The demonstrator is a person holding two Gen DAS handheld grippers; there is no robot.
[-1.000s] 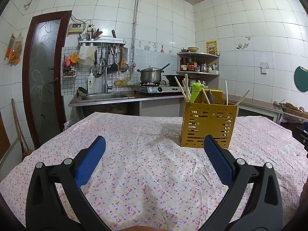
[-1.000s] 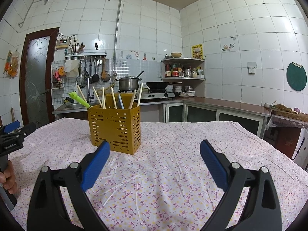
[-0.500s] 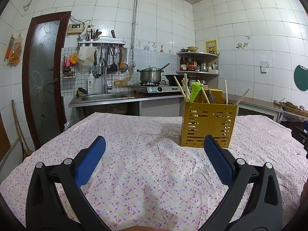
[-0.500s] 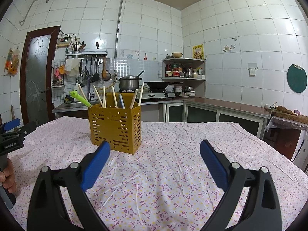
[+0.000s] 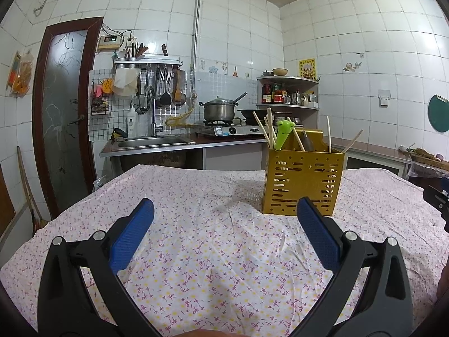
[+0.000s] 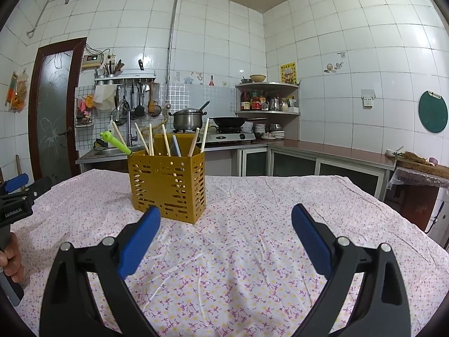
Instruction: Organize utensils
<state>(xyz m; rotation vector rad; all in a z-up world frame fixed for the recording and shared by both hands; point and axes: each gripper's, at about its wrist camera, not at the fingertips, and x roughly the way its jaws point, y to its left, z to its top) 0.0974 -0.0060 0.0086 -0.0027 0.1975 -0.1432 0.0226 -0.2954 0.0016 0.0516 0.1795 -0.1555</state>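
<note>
**A:** where's the yellow utensil holder (image 6: 168,186)?

**B:** standing on the floral tablecloth (image 6: 252,252), chopsticks (image 6: 167,143) and a green utensil (image 6: 115,141) inside. Left gripper (image 5: 224,213) and right gripper (image 6: 226,219) both spread wide, holding nothing.

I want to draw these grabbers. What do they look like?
Each gripper, left and right, has two black plastic arms shaped like a clamp, silver round bolts, and ridged blue pads on the fingers. The left one's side shows white lettering.
</note>
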